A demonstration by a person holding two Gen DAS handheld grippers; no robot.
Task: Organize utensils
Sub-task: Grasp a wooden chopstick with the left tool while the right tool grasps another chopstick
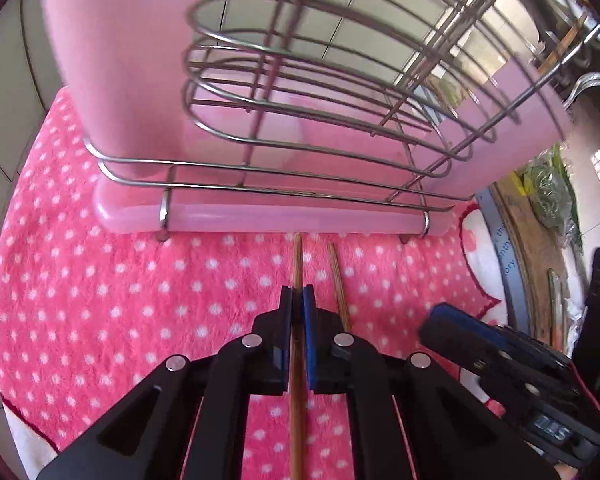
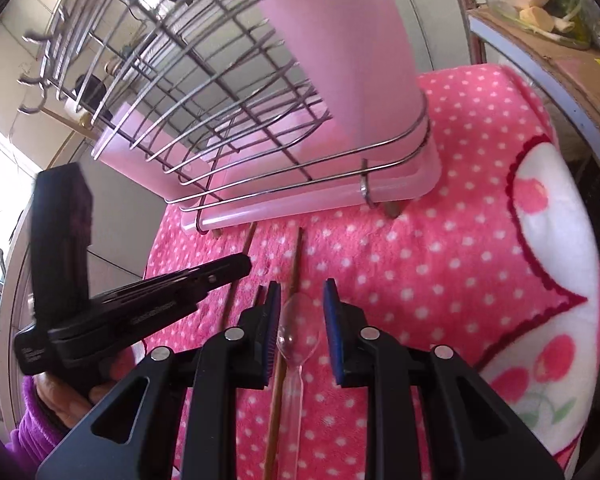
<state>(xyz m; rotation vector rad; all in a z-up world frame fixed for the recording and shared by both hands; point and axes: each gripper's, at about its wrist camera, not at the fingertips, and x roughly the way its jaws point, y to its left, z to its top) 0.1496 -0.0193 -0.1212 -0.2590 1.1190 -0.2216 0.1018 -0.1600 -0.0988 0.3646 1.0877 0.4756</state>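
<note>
Just in front of the wire rack (image 1: 300, 112), on a pink blanket (image 1: 100, 300) dotted with white, lie the utensils. The rack stands on the blanket and holds a pink plastic drip tray (image 1: 292, 220) under its base, with a tall pink cup (image 2: 340, 60) set in one end.

The left gripper (image 1: 298, 300) points straight at the rack's front edge. Its blue-padded fingers (image 1: 309, 320) are pressed close on one wooden chopstick (image 1: 297, 264), which runs between them with its tip almost at the drip tray. A second chopstick (image 1: 338, 280) lies on the blanket just beside the first, on the side toward the right gripper (image 1: 452, 322), its tip also near the rack's front.

The right gripper (image 2: 302, 300) faces the rack from a slight angle, near the rack's cup end. Its fingers (image 2: 333, 312) are spread apart, and between them a clear plastic spoon (image 2: 296, 332) lies flat on the blanket, bowl toward the rack and handle running back under the gripper. The spoon touches neither pad. The second chopstick (image 2: 294, 268) passes alongside the spoon, just beside its bowl, with the tip reaching toward the rack's base.

In the right wrist view the left gripper (image 2: 236, 268) is seen from the side, held by a hand (image 2: 68, 396) in a purple sleeve, its tips low over the blanket short of the rack.
</note>
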